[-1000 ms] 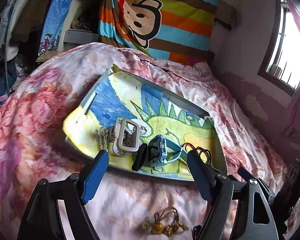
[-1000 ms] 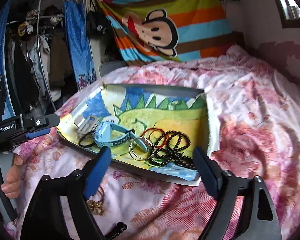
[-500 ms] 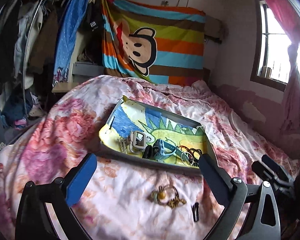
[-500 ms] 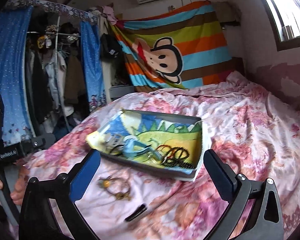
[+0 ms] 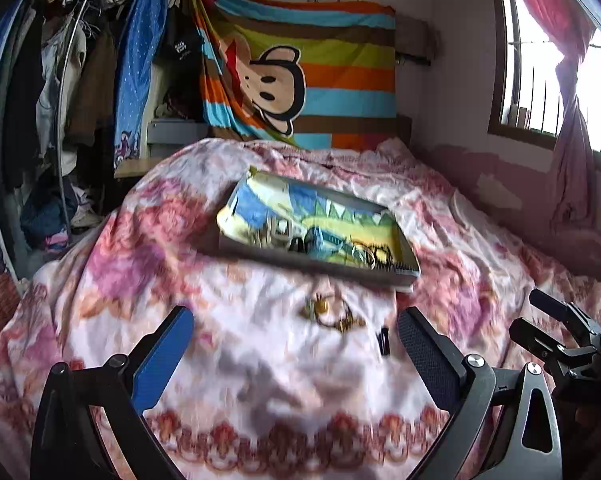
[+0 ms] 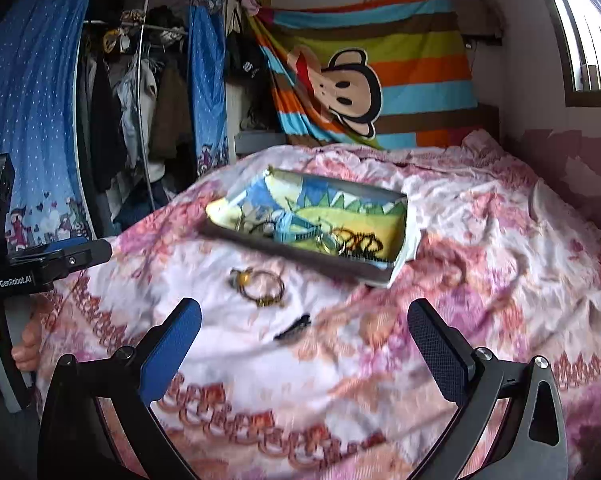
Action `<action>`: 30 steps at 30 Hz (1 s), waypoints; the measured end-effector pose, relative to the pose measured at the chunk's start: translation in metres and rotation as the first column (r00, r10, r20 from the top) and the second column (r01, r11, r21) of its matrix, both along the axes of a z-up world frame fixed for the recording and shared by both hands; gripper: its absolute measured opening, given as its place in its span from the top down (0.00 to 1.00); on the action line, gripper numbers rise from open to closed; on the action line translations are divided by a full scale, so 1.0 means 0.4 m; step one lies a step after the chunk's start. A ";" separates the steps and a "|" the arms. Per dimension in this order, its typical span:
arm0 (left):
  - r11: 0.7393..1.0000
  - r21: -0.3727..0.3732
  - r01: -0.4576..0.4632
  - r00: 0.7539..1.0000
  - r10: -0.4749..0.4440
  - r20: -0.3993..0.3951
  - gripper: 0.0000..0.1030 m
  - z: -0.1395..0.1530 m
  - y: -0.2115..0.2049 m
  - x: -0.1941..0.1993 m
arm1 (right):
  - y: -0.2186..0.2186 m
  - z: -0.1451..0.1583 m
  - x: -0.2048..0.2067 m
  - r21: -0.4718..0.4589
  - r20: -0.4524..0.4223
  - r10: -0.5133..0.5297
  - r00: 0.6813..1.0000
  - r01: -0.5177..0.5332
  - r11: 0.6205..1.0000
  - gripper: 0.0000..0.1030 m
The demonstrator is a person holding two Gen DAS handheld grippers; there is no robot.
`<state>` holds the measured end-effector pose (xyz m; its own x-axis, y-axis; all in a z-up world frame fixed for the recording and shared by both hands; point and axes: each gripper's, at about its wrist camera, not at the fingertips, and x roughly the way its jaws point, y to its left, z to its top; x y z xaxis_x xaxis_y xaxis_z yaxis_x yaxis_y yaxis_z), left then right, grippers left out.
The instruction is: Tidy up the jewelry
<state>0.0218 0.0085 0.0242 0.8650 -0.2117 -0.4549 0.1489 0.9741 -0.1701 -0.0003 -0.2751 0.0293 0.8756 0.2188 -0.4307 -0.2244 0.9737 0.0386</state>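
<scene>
Bed (image 5: 260, 360) covered with a pink floral quilt; everything placed relative to the shallow tray (image 5: 316, 264) lying mid-bed, its floor lined with a cartoon dinosaur print.

Inside the tray, along its near wall: a blue watch (image 6: 288, 226), metal bangles (image 6: 330, 242), a dark beaded bracelet (image 6: 364, 246); smaller pieces at the left end are too blurred to name.

Outside the tray, on the quilt just in front of its near wall: a gold-toned cord bracelet with an amber bead (image 6: 258, 286). Nearer the cameras than that, a small black hair clip (image 6: 292, 326), apart from the bracelet.

Left gripper (image 5: 296, 354): jaws spread wide, nothing between them, well short of the tray, over bare quilt. Right gripper (image 6: 304, 350): jaws likewise spread wide and empty, the clip showing in the gap beyond them on the quilt, not touched.

In the right wrist view, a hand (image 6: 20, 344) grips the left tool's handle, far left of the tray. Behind the tray, a striped monkey-print cloth (image 5: 300, 80) hangs at the bed's head.
</scene>
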 end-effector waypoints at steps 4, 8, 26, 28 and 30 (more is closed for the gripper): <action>1.000 0.010 0.015 0.998 -0.015 -0.056 0.00 -0.023 -0.003 -0.024 | 0.003 -0.016 -0.005 -0.027 -0.041 0.005 0.999 -0.006 1.000 0.01; 0.999 0.038 0.013 0.994 -0.009 -0.106 0.00 -0.046 -0.011 -0.030 | 0.007 -0.034 -0.001 -0.036 -0.073 0.007 0.997 -0.010 0.999 0.01; 0.997 0.077 -0.017 0.985 0.030 -0.168 0.00 -0.072 -0.009 0.043 | 0.012 -0.084 0.091 -0.084 -0.178 0.012 0.984 -0.027 0.996 0.02; 0.998 0.069 -0.016 0.984 0.028 -0.177 0.00 -0.074 -0.006 0.070 | 0.012 -0.087 0.107 -0.094 -0.186 0.021 0.982 -0.039 0.995 0.01; 0.998 0.065 -0.008 0.982 0.020 -0.190 0.00 -0.076 -0.006 0.096 | 0.011 -0.091 0.126 -0.102 -0.193 0.035 0.981 -0.056 0.993 0.01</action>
<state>0.0603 0.0060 -0.0062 0.7640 -0.1654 -0.6237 0.1062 0.9856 -0.1313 0.0500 -0.2705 -0.0071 0.7654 0.2004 -0.6116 -0.2672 0.9635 -0.0186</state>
